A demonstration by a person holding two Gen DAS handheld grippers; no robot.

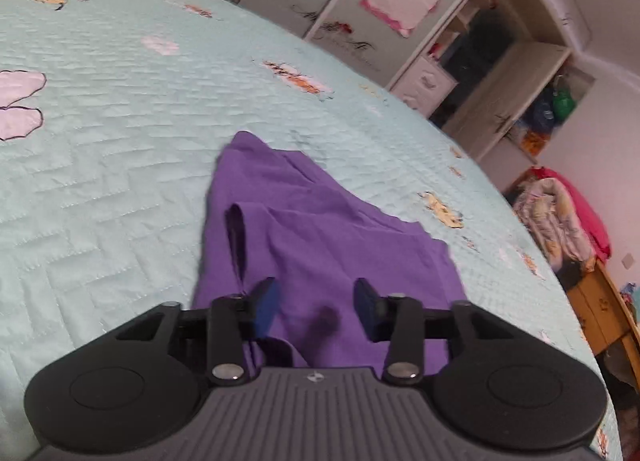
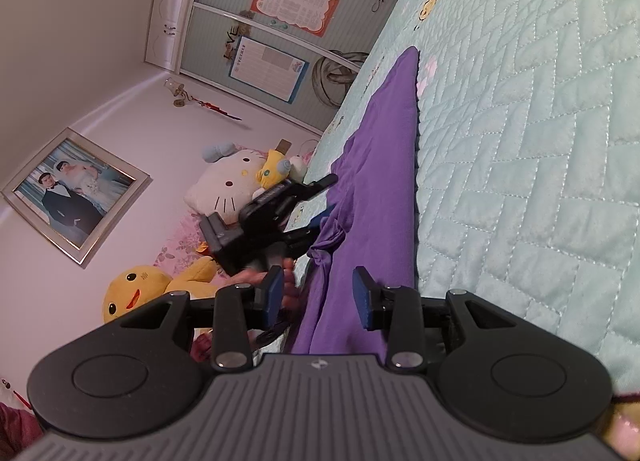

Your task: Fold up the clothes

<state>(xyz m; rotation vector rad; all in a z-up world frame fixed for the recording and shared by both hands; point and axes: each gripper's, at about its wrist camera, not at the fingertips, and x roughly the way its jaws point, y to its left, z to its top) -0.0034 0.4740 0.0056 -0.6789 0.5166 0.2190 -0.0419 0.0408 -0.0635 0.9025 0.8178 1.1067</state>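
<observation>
Purple garment [image 1: 320,229] being handled on the quilted mint bedspread [image 1: 120,141].

Purple cloth is lying spread on the bed, partly folded over itself, with one bunched edge being gathered near the left gripper [image 2: 320,201], which is seen blurred in the right wrist view; whether cloth is being pinched there cannot be told. In its own view the left gripper's pads are standing apart over the fabric. The right gripper [image 2: 318,295] is being held with its jaws parted, cloth passing between them without apparently being pressed.

purple garment [image 1: 320,237] lies on quilted mint bedspread [image 1: 120,121]; left gripper [image 1: 316,307] above it, jaws apart.
</observation>
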